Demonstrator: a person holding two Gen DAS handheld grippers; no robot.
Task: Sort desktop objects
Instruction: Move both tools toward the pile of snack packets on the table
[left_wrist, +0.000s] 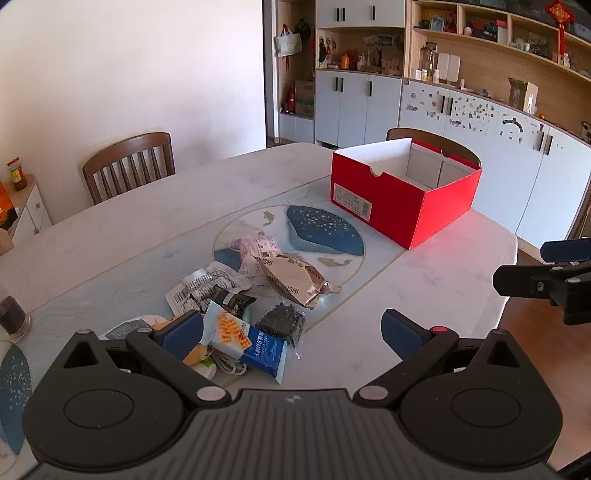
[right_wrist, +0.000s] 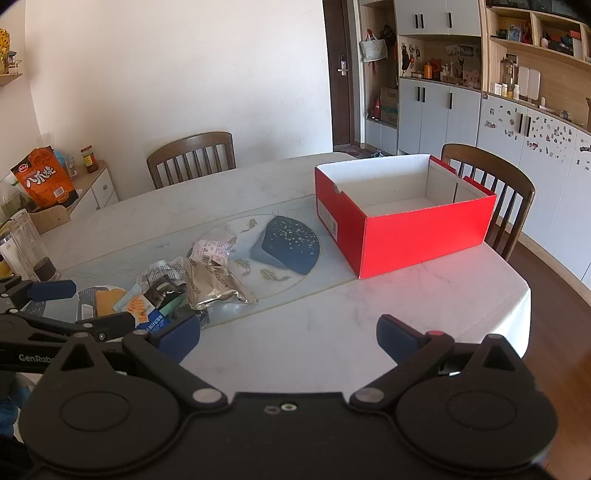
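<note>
crinkly silver foil snack bag: light, slippery, squashy; best grabbed at sealed end. left gripper & right gripper both wide apart, holding nothing.

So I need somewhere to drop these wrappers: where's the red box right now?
The red box stands open at the table's far right in both wrist views, before a wooden chair, right of the wrapper pile.
</note>
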